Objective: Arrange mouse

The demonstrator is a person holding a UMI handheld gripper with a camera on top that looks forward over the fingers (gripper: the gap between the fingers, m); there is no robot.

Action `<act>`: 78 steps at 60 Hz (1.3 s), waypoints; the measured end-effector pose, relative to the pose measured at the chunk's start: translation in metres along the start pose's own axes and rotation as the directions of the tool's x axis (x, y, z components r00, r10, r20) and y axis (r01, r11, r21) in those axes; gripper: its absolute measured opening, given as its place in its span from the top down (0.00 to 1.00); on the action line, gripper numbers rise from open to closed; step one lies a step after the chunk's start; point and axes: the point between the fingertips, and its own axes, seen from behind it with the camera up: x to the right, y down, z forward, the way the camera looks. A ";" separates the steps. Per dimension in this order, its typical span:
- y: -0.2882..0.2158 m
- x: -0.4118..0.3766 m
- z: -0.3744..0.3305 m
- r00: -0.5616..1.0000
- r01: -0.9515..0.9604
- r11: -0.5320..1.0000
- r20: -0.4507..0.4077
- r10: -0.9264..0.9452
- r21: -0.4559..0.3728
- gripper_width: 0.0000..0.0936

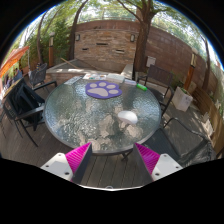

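Observation:
A pale mouse point(127, 117) lies on the round glass table point(80, 120), toward its near right side. A purple mouse mat with a white paw print point(104, 89) lies at the table's far side. My gripper point(113, 160) is open and empty, well back from the table over the deck boards. Its magenta pads point(78, 157) stand wide apart, and the table's near edge is just beyond them. The mouse is ahead of the right finger.
Dark metal chairs point(22, 100) stand left of the table and others stand at the right point(185, 120). A small green thing point(141, 87) sits at the table's far right. A brick wall point(105, 45) and trees are behind. Wooden deck boards point(112, 170) lie below the fingers.

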 end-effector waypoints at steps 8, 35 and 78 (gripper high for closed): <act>-0.024 0.062 0.076 0.997 -0.035 0.999 -0.061 0.038 0.037 0.10; -0.066 0.102 0.226 1.000 -0.004 1.000 0.001 0.004 0.029 0.10; -0.147 0.145 0.202 0.946 -0.175 0.981 -0.263 0.192 0.089 0.62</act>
